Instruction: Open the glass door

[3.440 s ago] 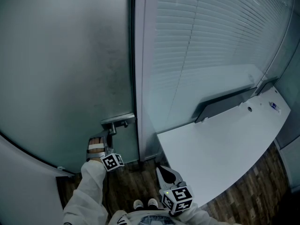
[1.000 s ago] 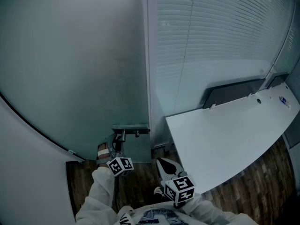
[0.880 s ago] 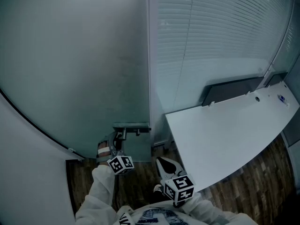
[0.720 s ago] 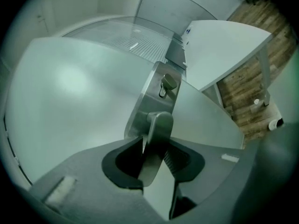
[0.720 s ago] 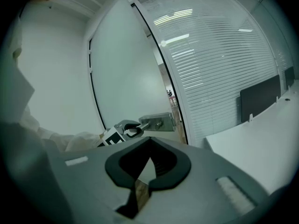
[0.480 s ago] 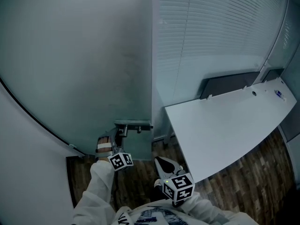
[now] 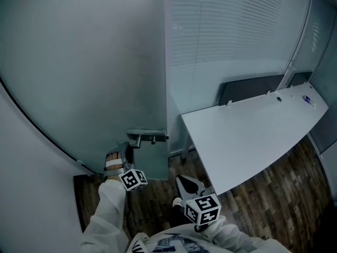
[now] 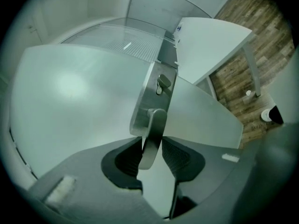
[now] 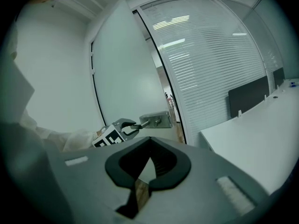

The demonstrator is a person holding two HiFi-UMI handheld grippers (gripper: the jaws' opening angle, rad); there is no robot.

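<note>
I'm in an office. Ahead of my jaws stands a frosted glass door (image 7: 95,62). To their right are a glass wall hung with slatted blinds (image 7: 226,30), a long white table (image 7: 247,136) backed by a dark divider screen (image 7: 247,91), and a wood-look floor (image 7: 279,194) below.

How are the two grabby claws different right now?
The left gripper has the door handle between its fingers, which are opening; the right gripper holds its fingers together with nothing between them. The left gripper is up at the glass door; the right gripper hangs back beside the white desk. Both carry a marker cube.
</note>
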